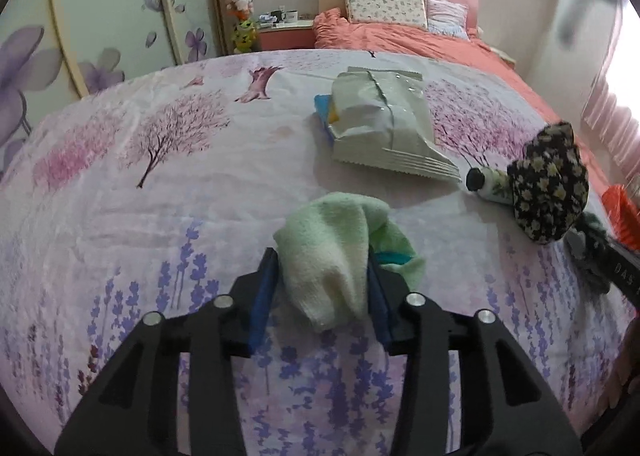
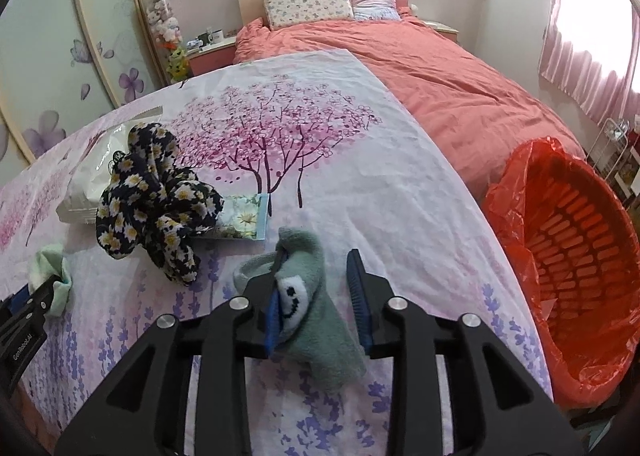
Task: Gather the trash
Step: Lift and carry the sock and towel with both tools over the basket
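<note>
Landmark: red basket (image 2: 576,276), lined with a red bag, standing off the right edge of the bed; it looks empty as far as I can see into it.

1. Left gripper (image 1: 324,284). Clamped on a pale green sock (image 1: 332,260); both blue pads press into the cloth. It sits over the flowered sheet (image 1: 140,216), well apart from the basket, on the far side of the bed from it.

2. Right gripper (image 2: 316,296). Jaws apart. A grey-green sock (image 2: 316,316) with a smiley face hangs against the left pad; a clear gap shows between the cloth and the right pad. I cannot tell whether the sock is pinched anywhere or only draped. This is the item nearest the basket, just to the left of it.

3. Dark daisy-print cloth (image 2: 152,196), bunched on the sheet, further from the basket than the grey-green sock.

4. White packet (image 1: 384,124), crumpled, beyond the daisy cloth, well apart from the basket. A blue wrapper (image 1: 322,106) lies under its far corner.

5. Small tube with a black cap (image 1: 486,182), touching the daisy cloth.

6. Flower-print packet (image 2: 244,220), beside the daisy cloth on the basket side.

Step in hand, as I judge it: pick-up, one item per gripper, nothing yet dropped.

Next move calls for: closing the right gripper fully on the grey-green sock before I lift, then swinging it right over the basket rim and releasing; the left gripper has the longer carry.
</note>
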`<act>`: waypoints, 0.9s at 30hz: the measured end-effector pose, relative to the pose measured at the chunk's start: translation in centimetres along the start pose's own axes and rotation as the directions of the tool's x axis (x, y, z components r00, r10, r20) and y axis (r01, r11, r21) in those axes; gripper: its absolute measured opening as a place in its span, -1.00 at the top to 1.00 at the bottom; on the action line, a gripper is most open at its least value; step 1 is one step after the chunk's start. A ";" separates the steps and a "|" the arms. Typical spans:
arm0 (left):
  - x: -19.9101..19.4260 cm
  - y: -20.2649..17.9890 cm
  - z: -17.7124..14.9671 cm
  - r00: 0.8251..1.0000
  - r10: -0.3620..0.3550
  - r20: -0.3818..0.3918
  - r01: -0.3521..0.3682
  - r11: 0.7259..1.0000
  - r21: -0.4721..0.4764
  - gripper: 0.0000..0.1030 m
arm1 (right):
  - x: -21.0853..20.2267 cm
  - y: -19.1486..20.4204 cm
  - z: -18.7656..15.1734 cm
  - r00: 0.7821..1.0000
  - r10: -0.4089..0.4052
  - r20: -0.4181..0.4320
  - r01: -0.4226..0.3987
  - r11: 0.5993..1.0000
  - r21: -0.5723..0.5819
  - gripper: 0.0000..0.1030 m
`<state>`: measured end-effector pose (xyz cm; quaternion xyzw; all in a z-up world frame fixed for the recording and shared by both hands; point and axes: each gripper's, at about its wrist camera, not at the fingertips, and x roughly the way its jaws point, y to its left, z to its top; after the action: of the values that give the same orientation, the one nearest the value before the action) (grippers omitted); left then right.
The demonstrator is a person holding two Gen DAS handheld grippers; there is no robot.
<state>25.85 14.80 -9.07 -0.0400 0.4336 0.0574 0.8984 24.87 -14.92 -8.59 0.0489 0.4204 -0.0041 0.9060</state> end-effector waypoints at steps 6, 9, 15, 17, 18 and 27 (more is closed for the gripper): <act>-0.1 0.3 -0.3 1.000 -0.002 0.000 0.002 1.000 -0.002 0.15 | 0.0 0.0 0.0 1.000 0.001 0.001 -0.001 1.000 0.001 0.40; -0.1 0.3 -0.3 1.000 -0.001 0.000 0.001 1.000 -0.002 0.15 | 0.0 0.0 0.0 1.000 -0.001 0.001 0.001 1.000 0.000 0.40; -0.1 0.4 -0.3 1.000 -0.004 0.001 0.004 1.000 -0.004 0.15 | 0.0 -0.1 -0.1 1.000 0.001 0.001 -0.001 1.000 0.001 0.39; -0.2 0.5 -0.3 1.000 -0.007 0.001 0.007 1.000 -0.006 0.15 | 0.0 0.0 -0.1 1.000 0.002 0.001 -0.002 1.000 0.002 0.39; -0.2 0.6 -0.3 1.000 -0.011 0.002 0.012 1.000 -0.010 0.15 | 0.0 -0.1 -0.1 1.000 0.004 0.001 -0.004 1.000 0.004 0.39; -0.1 0.9 -0.4 1.000 -0.023 0.003 0.023 1.000 -0.019 0.16 | 0.1 -0.4 -0.1 1.000 0.014 0.001 -0.014 1.000 0.012 0.38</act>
<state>25.36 15.63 -9.22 -0.0533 0.4311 0.0513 0.8993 24.84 -15.30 -8.74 0.0574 0.4196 -0.0003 0.9059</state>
